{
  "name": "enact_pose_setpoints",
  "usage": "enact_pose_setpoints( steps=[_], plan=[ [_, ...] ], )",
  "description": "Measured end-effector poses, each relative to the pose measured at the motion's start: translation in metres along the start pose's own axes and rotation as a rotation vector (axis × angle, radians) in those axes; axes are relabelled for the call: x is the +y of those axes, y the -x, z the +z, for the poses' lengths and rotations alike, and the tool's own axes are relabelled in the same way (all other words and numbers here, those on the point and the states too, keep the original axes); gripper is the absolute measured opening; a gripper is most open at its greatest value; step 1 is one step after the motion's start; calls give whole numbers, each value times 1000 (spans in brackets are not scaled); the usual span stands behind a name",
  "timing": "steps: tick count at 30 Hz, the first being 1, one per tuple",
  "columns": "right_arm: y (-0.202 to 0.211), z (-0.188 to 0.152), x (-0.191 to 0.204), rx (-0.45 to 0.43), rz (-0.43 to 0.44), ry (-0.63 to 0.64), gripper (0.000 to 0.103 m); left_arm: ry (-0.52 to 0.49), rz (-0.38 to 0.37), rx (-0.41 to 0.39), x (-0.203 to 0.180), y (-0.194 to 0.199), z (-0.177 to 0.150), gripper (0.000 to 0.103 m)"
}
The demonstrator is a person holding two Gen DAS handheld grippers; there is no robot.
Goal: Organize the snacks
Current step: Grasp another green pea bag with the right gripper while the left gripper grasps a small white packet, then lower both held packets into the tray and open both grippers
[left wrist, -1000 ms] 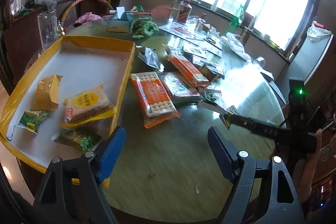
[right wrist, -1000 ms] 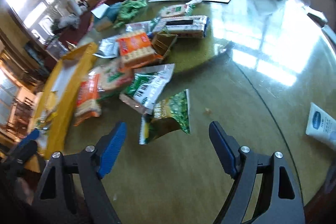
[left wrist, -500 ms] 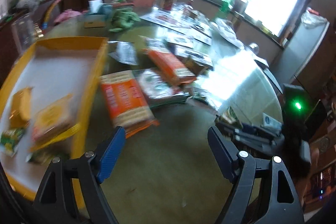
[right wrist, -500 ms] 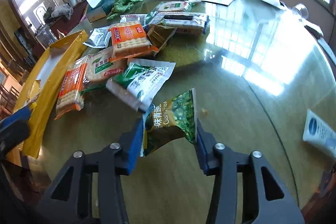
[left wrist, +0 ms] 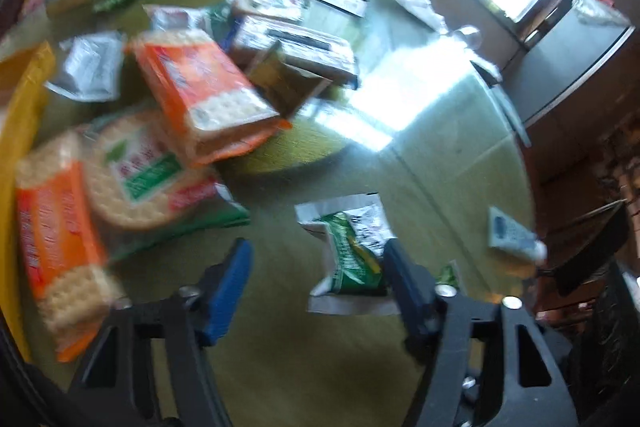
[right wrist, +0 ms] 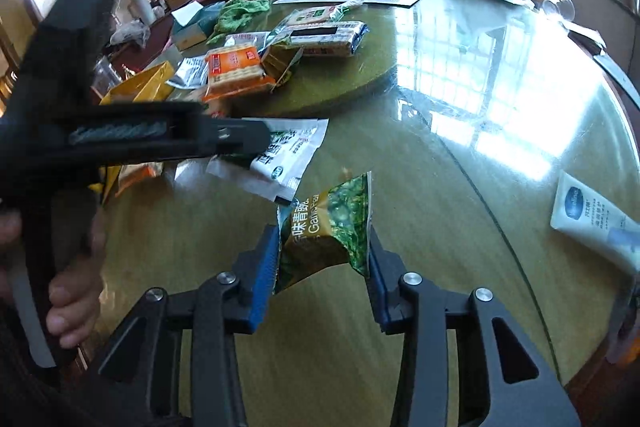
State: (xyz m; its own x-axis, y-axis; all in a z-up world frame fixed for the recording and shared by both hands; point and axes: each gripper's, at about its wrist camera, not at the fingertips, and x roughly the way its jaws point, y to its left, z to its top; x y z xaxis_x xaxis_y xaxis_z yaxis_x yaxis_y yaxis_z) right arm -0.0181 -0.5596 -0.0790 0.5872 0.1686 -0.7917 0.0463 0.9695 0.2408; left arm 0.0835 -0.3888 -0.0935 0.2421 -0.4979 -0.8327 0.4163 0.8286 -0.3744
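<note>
Green pea packet (right wrist: 325, 227) sits clamped in right gripper (right wrist: 322, 259), white pouch (right wrist: 288, 155) just beyond.

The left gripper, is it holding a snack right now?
No, the left gripper has its fingers spread wide with only table between them, and the white-and-green packet lies loose beside one finger.

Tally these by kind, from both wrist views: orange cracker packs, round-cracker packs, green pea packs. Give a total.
orange cracker packs: 2
round-cracker pack: 1
green pea pack: 1, clamped in the right gripper
Total: 4
</note>
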Motion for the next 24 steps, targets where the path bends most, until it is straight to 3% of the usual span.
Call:
enact_pose_setpoints(
  steps=[1,2,3,8,13,16,17,22,24],
  plan=[
    [0,-1,1,1,4,12,42,5,-15,1,-2,-1,-2,50],
    [1,-1,0,1,7,17,42,-1,-24,5,-5,-1,-4,34],
    [0,-2,0,1,11,20,42,-8,-30,8,-8,-1,-4,31],
    [0,-4,1,4,21,37,42,8,-49,-33,-6,13,-12,25],
    [4,-11,4,1,32,44,42,61,-94,-115,15,53,-30,24],
    [5,-13,9,2,39,37,41,81,-82,-170,26,80,-44,21],
    [6,-13,11,0,42,37,41,82,-77,-186,29,88,-49,9],
    [24,-8,39,-43,81,67,41,98,-36,-265,46,130,-70,7],
    [29,-5,54,-58,90,87,41,108,-55,-295,55,144,-76,5]
  ],
)
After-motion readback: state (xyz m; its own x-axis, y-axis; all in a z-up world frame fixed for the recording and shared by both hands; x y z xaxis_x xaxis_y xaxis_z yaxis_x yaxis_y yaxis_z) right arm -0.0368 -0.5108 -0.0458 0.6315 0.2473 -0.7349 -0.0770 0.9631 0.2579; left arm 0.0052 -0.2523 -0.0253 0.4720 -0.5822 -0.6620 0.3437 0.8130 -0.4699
